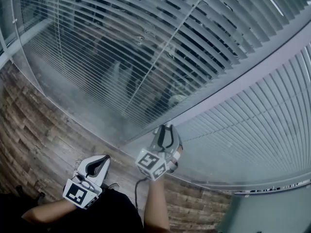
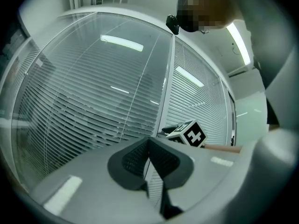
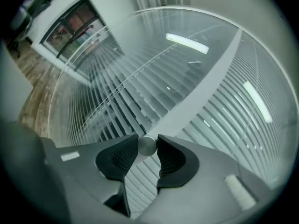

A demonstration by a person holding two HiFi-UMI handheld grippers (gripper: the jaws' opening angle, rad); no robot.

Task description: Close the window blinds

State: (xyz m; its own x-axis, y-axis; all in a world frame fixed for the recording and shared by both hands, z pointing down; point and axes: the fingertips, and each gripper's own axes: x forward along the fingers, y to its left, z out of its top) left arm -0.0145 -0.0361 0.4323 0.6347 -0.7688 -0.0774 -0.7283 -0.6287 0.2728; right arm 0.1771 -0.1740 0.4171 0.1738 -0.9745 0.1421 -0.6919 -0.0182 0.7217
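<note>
Head view: the L gripper (image 1: 105, 158) is low at the left, over the wood floor (image 1: 39, 130), apart from the glass. The R gripper (image 1: 165, 127) reaches up to the grey frame post (image 1: 243, 76) that stands btw. two panes. Behind the left pane hangs the L blind (image 1: 121, 47); its slats are tilted part open, w/ dark gaps btw. them. The R blind (image 1: 252, 130) behind the other pane looks pale, w/ almost no gaps.

Left gripper view: the L gripper has its two dark pads meeting at the tips, clenched, w/ nothing btw. them. It points at the glass near the frame post. The marker cube (image 2: 192, 134) of the R gripper shows just to the right of the post.

Right gripper view: the R gripper is clamped on a small round metal knob (image 3: 147, 145), one pad on each side of it and touching it. The knob sits on the frame post, btw. the L blind and the R blind.
</note>
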